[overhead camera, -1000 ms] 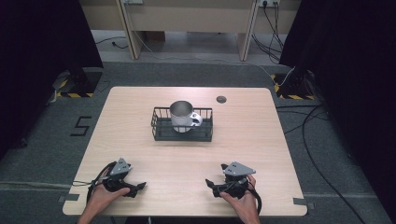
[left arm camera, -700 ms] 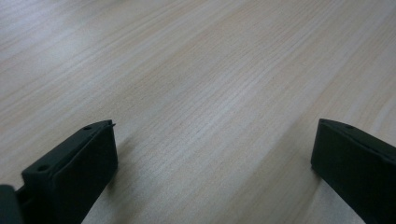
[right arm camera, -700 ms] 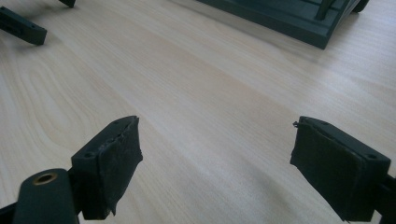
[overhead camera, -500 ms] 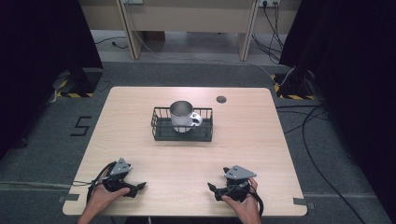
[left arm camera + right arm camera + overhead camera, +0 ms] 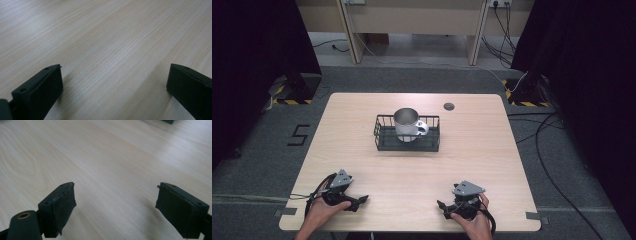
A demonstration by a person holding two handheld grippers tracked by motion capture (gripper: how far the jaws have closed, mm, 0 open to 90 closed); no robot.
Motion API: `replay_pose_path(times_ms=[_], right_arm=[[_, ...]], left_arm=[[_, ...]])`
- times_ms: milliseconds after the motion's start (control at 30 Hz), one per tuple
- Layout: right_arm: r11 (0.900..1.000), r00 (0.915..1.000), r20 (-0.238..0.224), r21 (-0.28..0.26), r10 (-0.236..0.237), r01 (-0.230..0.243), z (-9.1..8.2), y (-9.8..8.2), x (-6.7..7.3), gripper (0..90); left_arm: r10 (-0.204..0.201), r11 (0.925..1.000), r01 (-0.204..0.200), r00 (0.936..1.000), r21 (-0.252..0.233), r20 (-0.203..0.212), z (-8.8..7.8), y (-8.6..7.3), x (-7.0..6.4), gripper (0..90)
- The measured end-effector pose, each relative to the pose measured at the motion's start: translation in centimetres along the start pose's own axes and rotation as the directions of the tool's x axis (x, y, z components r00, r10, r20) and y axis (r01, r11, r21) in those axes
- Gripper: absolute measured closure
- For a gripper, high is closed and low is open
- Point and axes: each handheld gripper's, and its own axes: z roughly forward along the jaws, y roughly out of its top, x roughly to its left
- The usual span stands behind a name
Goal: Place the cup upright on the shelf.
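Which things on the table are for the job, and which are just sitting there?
For the job: metal mug, black wire basket holding it, left gripper, right gripper, both open.

Just there: round grey cap in the table.

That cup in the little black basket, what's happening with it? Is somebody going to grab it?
Nobody is touching it right now. The metal cup stands upright inside the black wire basket in the middle of the wooden table. A person sits at the near edge, holding the left gripper and the right gripper low over the table, far from the basket. Both have their jaws wide open with nothing between them.
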Motion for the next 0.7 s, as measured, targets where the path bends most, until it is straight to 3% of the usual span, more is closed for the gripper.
replay_pose_path(times_ms=[233, 700], right_arm=[[0.998, 0.9998, 0.018, 0.055, -0.009, 0.008, 0.14, -0.12, 0.12, 14.9], [0.998, 0.9999, 0.014, 0.057, -0.007, 0.006, 0.15, -0.14, 0.12, 13.8]], left_arm=[[0.0, 1.0, 0.0, 1.0, 0.0, 0.0, 0.0, 0.0, 0.0, 0.0], [0.0, 1.0, 0.0, 1.0, 0.0, 0.0, -0.02, -0.02, -0.02, 0.0]])
